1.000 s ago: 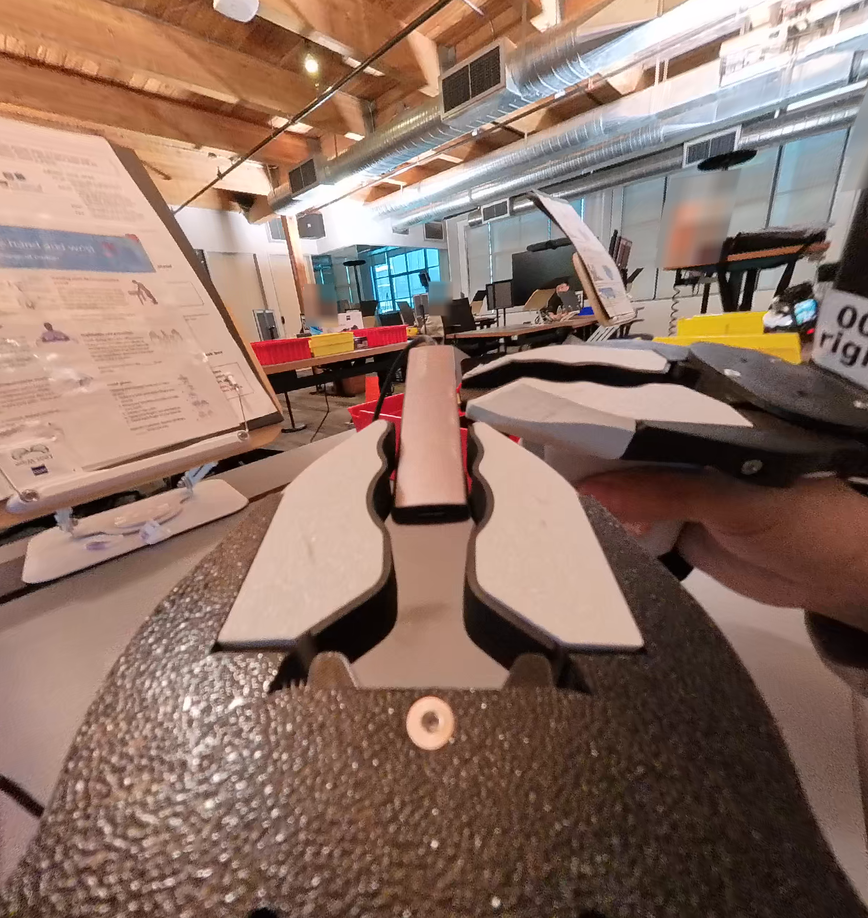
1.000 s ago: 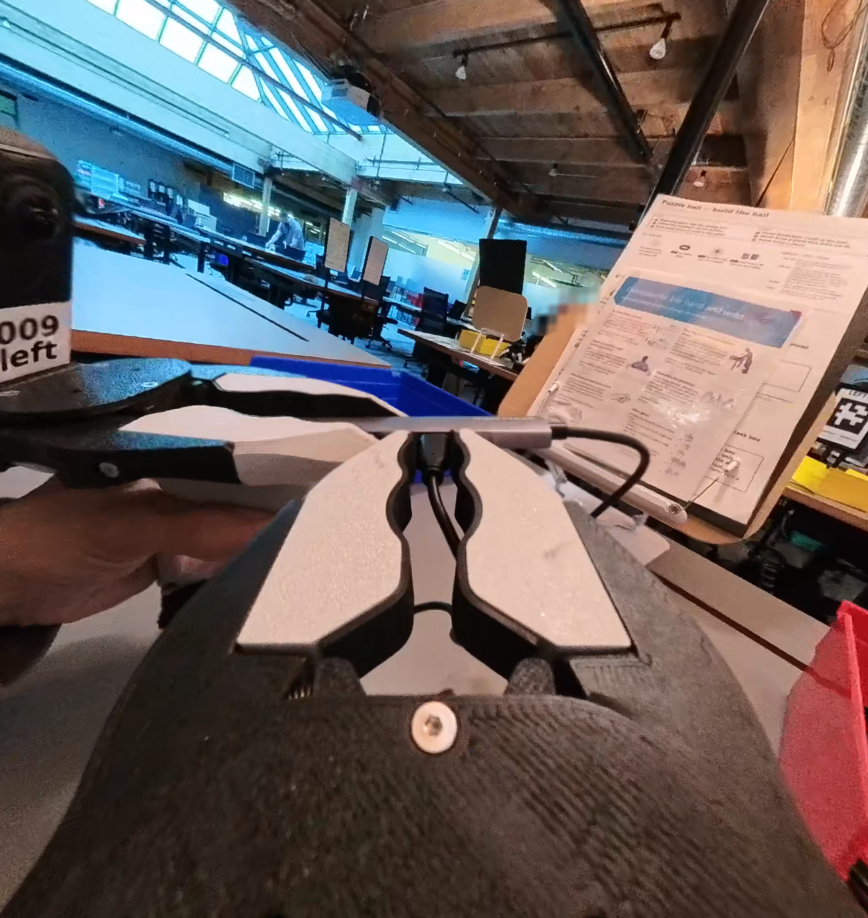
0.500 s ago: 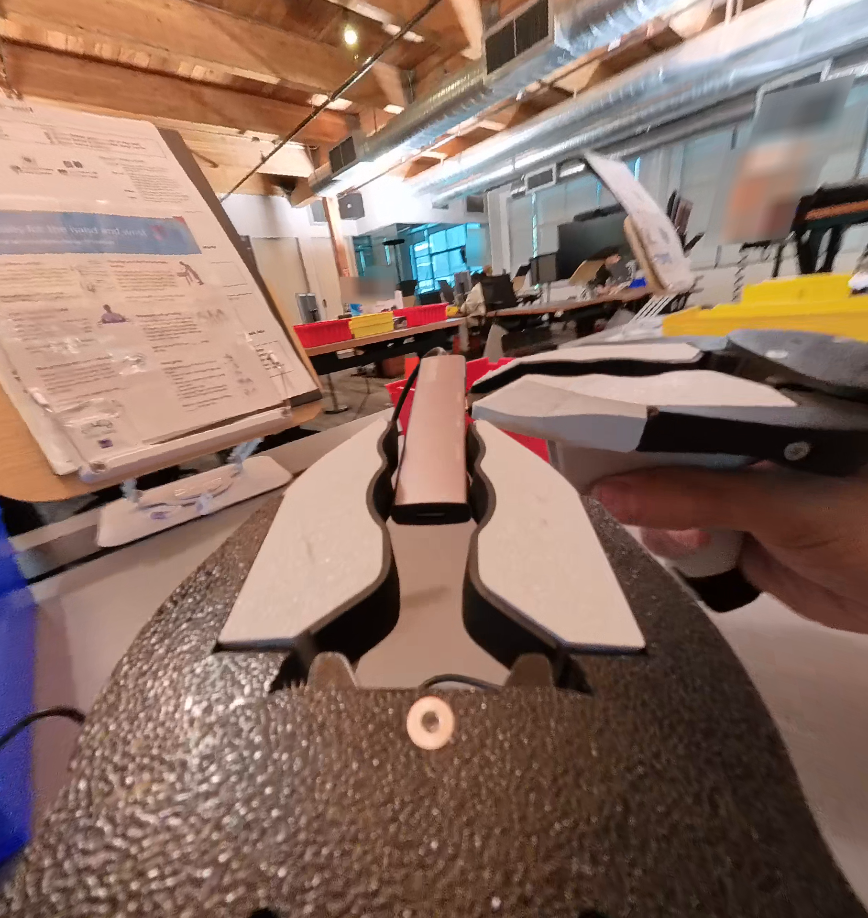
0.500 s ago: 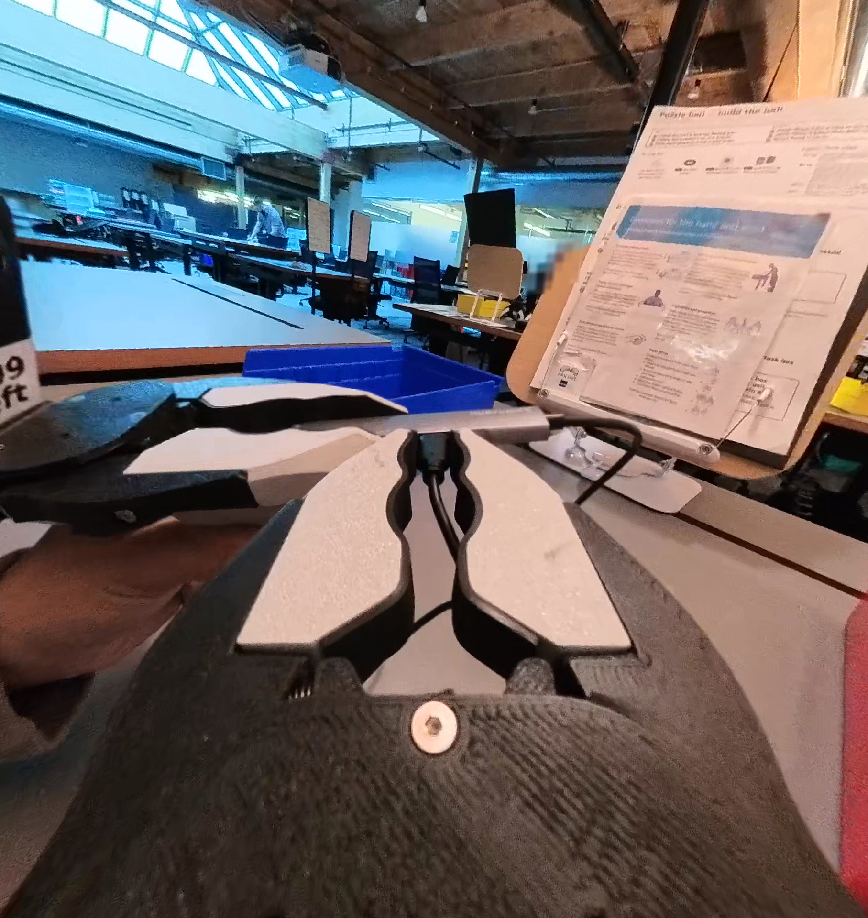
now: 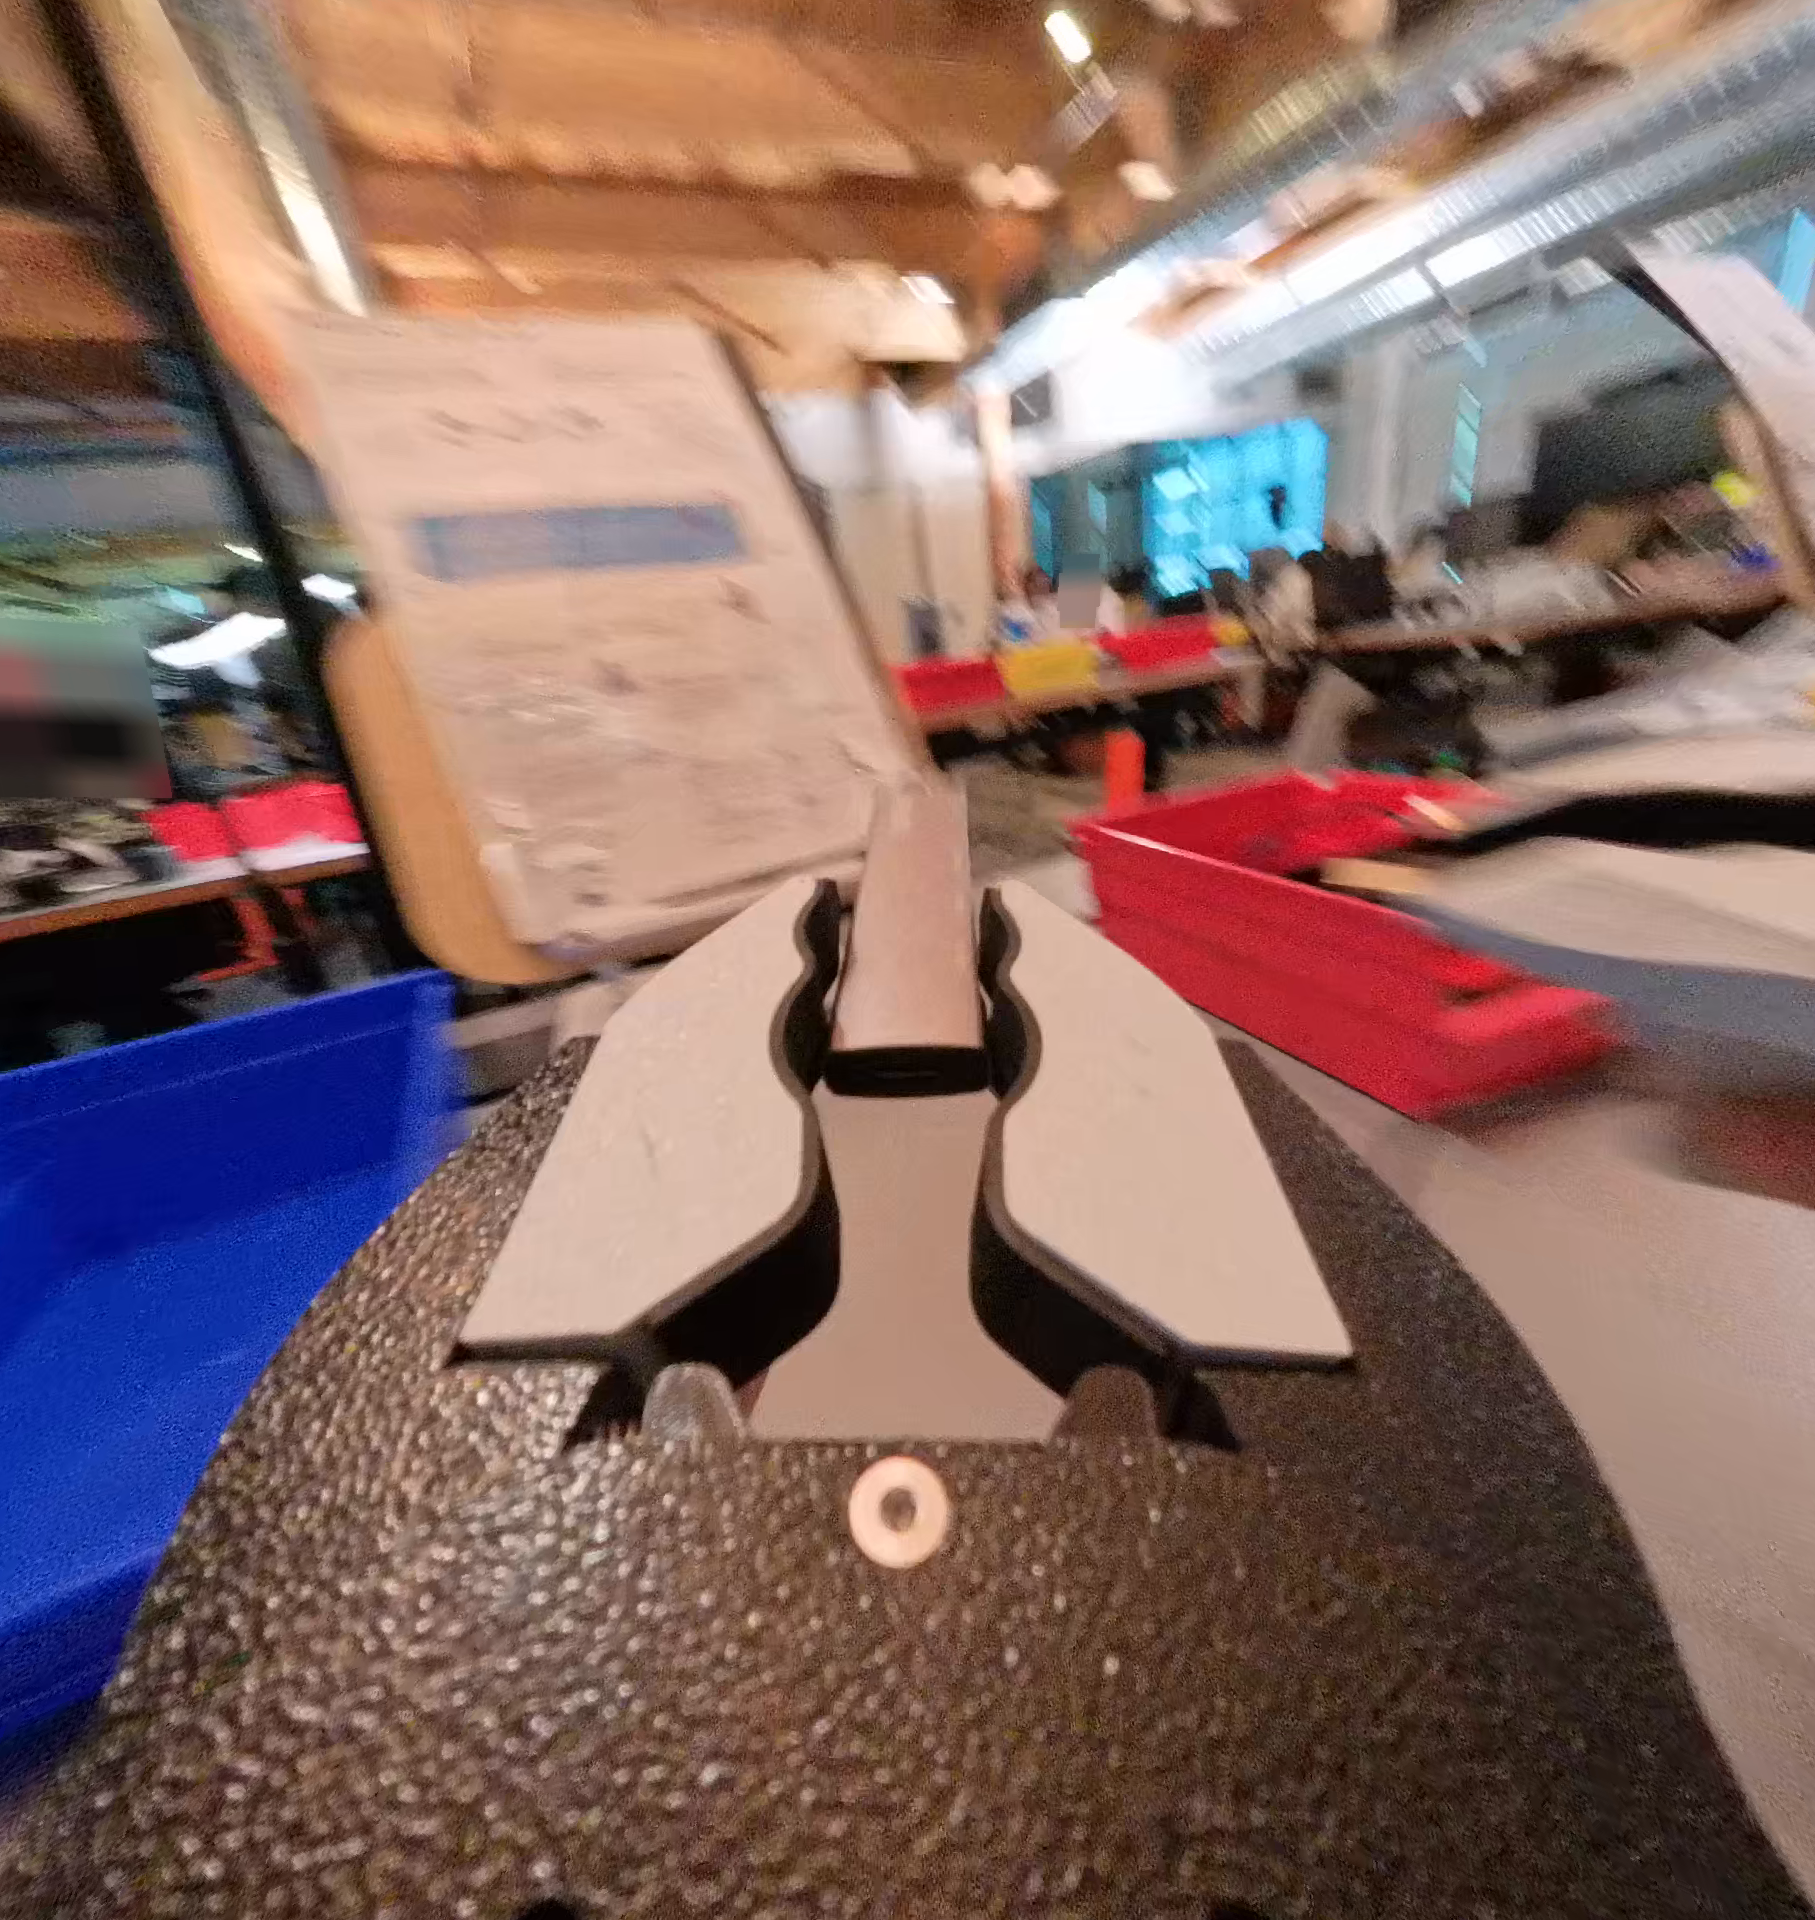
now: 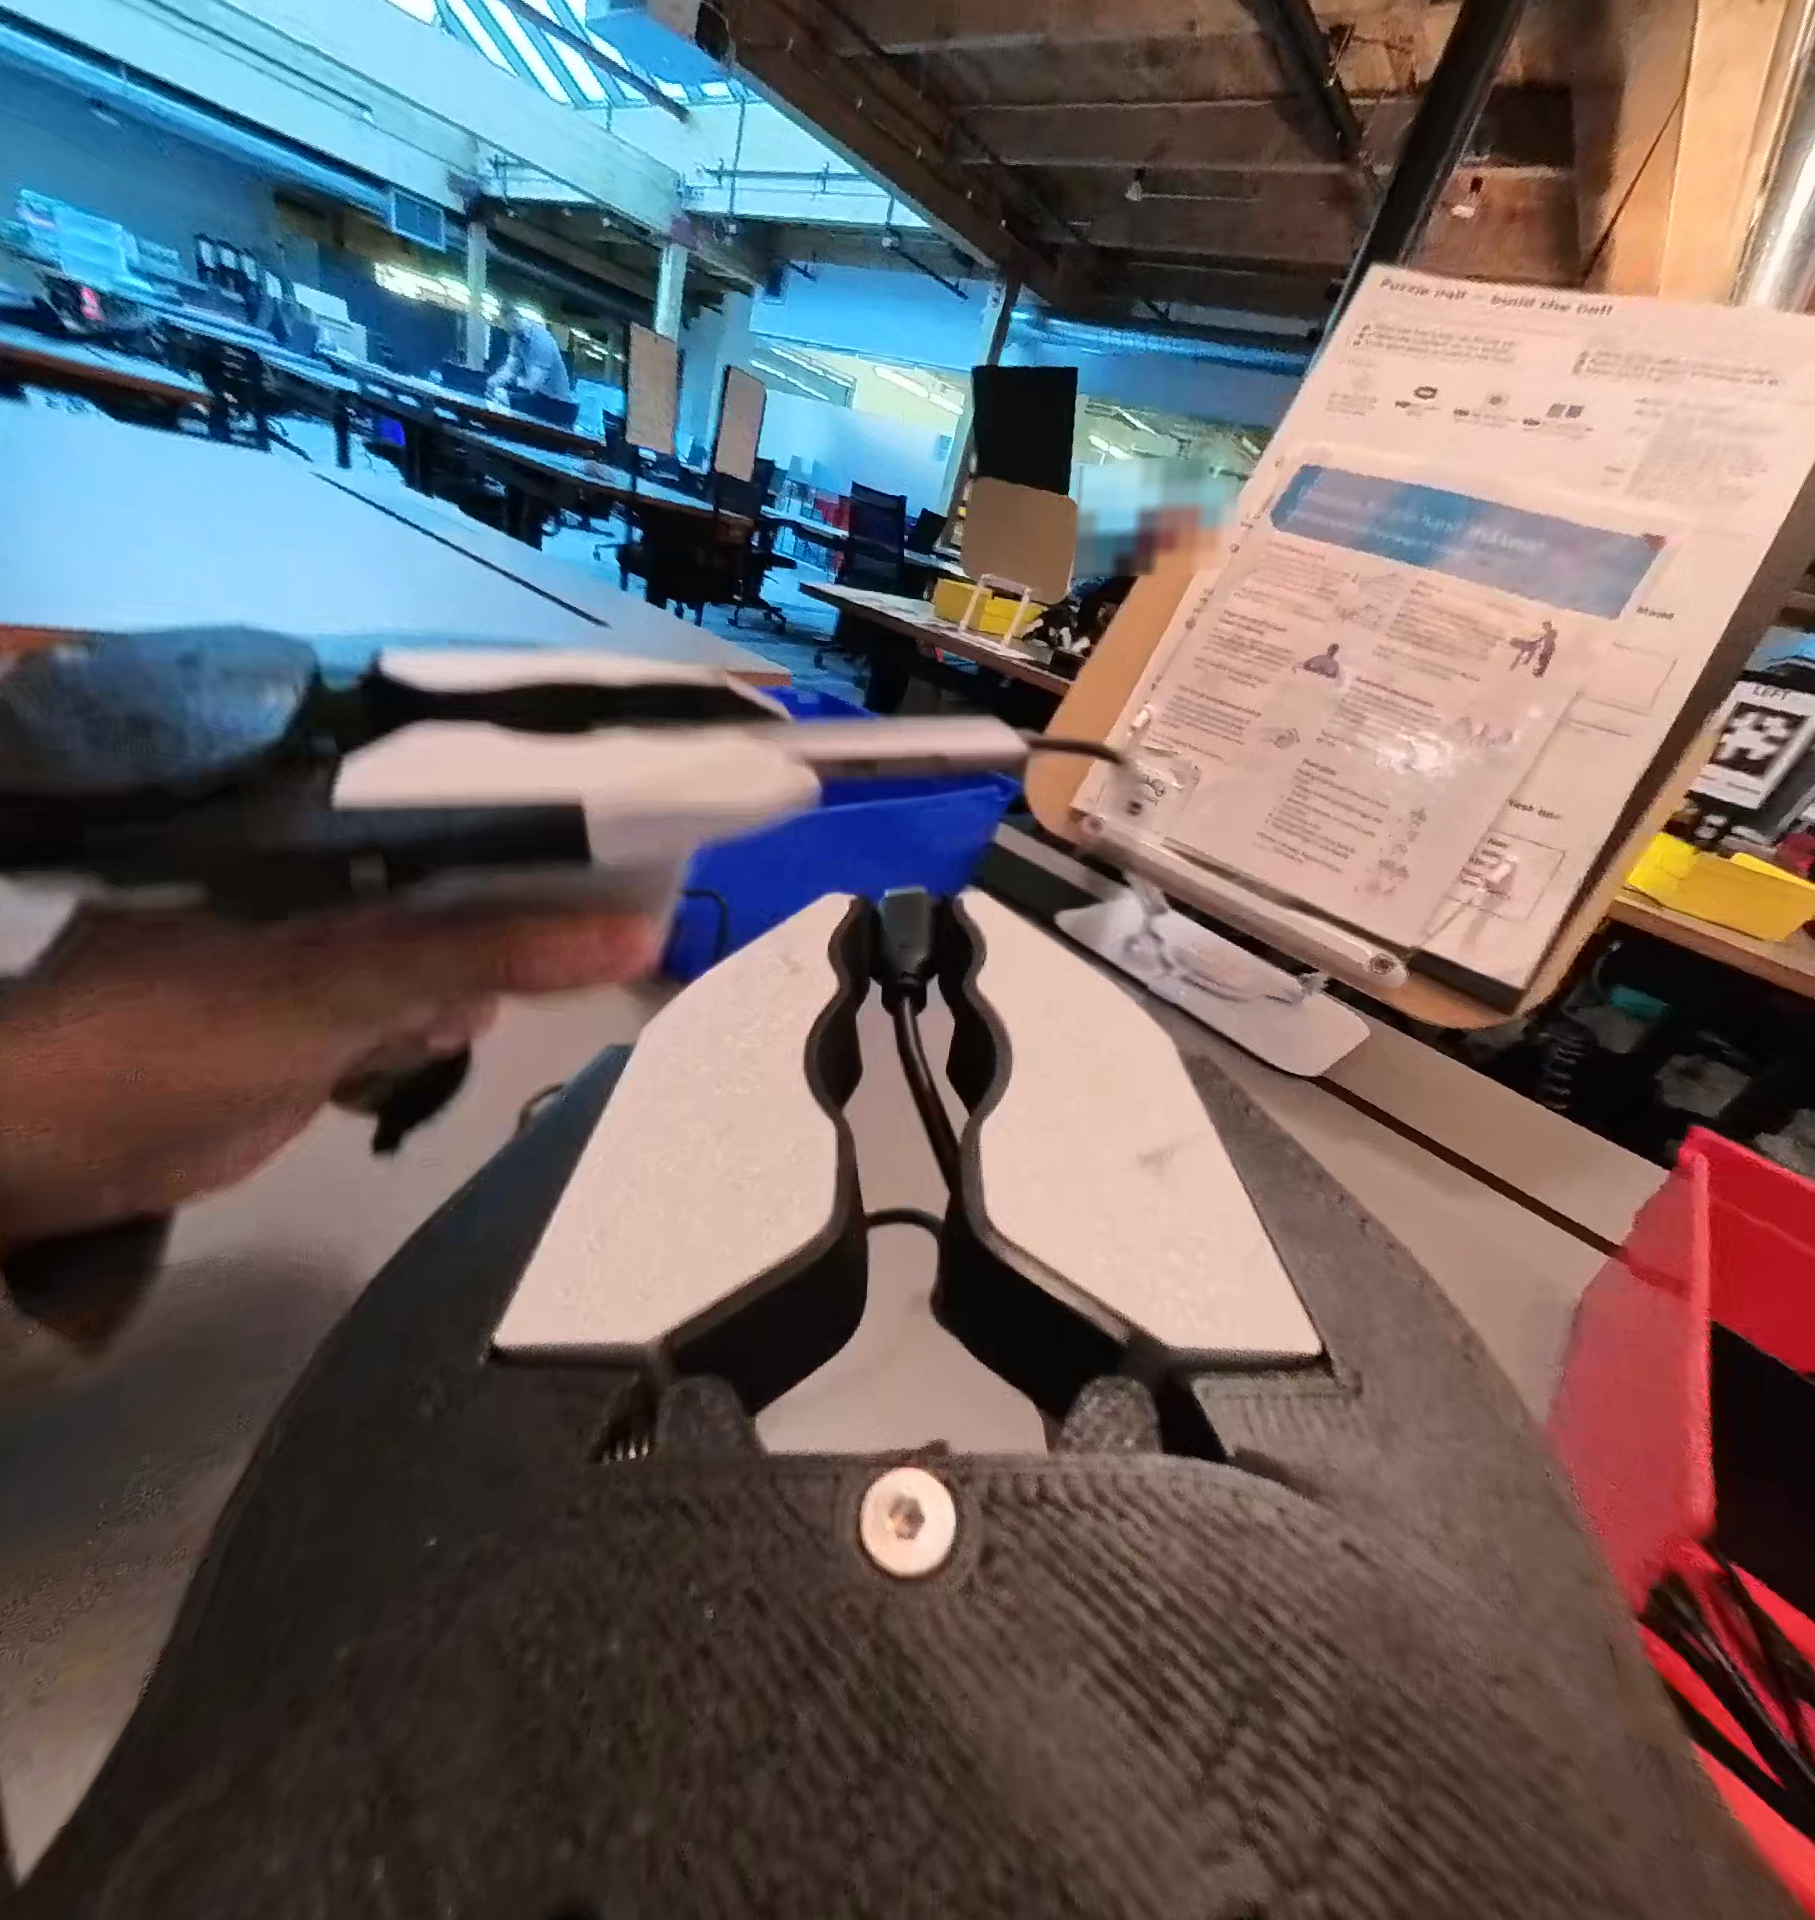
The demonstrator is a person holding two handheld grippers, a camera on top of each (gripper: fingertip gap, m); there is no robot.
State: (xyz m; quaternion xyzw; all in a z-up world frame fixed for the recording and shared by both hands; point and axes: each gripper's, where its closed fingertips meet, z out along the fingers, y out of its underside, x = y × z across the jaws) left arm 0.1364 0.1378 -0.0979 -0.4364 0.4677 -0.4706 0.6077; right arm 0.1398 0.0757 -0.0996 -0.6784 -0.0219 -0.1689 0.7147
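My left gripper [image 5: 908,966] is shut on a slim silver bar-shaped adapter [image 5: 908,925] that points forward between its fingers. In the right wrist view the left gripper [image 6: 778,748] is held at the left by a hand. The adapter [image 6: 924,743] sticks out of it, with a thin black lead at its far end. My right gripper [image 6: 903,914] is shut on a black cable plug [image 6: 905,930]. The plug's cable [image 6: 929,1091] runs back between the fingers. The plug sits below the adapter and apart from it. The right gripper is a blur at the right of the left wrist view [image 5: 1422,842].
A blue bin [image 6: 841,842] stands behind the grippers and shows at the left [image 5: 155,1195]. A red bin [image 6: 1713,1299] holding black cables is at the right and shows in the left wrist view [image 5: 1298,935]. A tilted wooden board with printed sheets [image 6: 1454,644] stands on the grey table [image 6: 1350,1174].
The plug tip was against the adapter's side. The left gripper has swung away with the adapter, and plug and adapter now stand apart. The left wrist view is motion-blurred.
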